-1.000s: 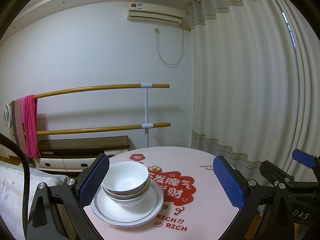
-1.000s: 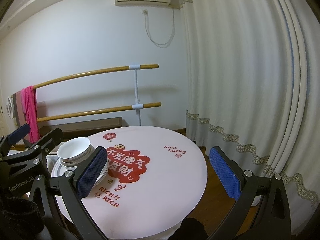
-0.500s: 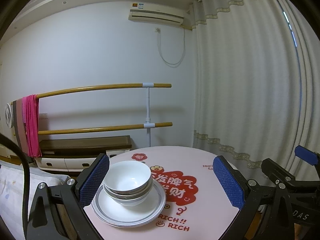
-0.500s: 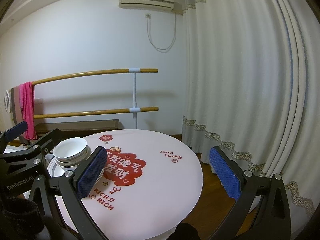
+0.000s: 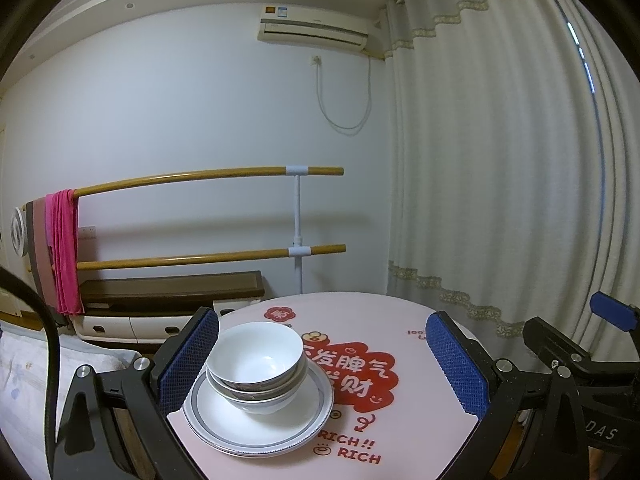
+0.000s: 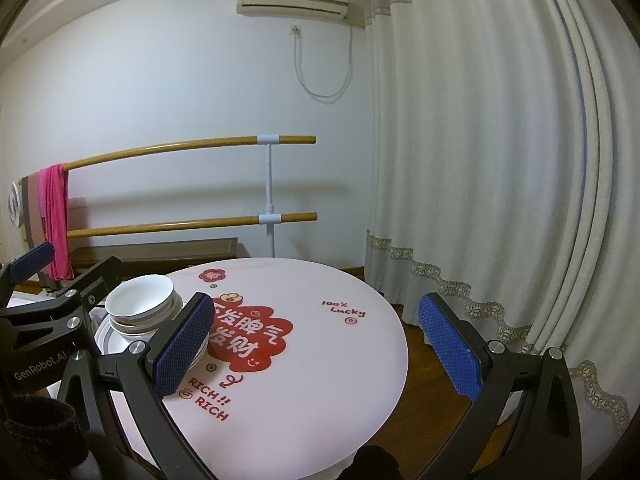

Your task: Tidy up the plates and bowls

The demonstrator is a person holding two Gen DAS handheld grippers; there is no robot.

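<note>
White bowls [image 5: 256,364] sit nested in a stack on grey-rimmed white plates [image 5: 260,428], at the left side of a round pink table [image 5: 404,408]. My left gripper [image 5: 320,364] is open and held back above the near edge, its left pad close beside the bowls without touching. In the right wrist view the same bowls [image 6: 138,304] and plates [image 6: 108,340] lie far left, partly hidden behind my right gripper's left finger. My right gripper [image 6: 316,344] is open over the table's bare middle and holds nothing.
A red printed sticker [image 6: 248,332] covers the table centre. Two wooden rails [image 5: 208,256] on a white post run along the back wall, with a pink cloth [image 5: 62,248] hung at the left. White curtains [image 5: 500,160] fill the right. A low dark bench [image 5: 172,286] stands behind.
Both grippers have tilted up and drawn back slightly, so the table and dish stack sit lower in the views. The dishes have not moved and both grippers stay open.
</note>
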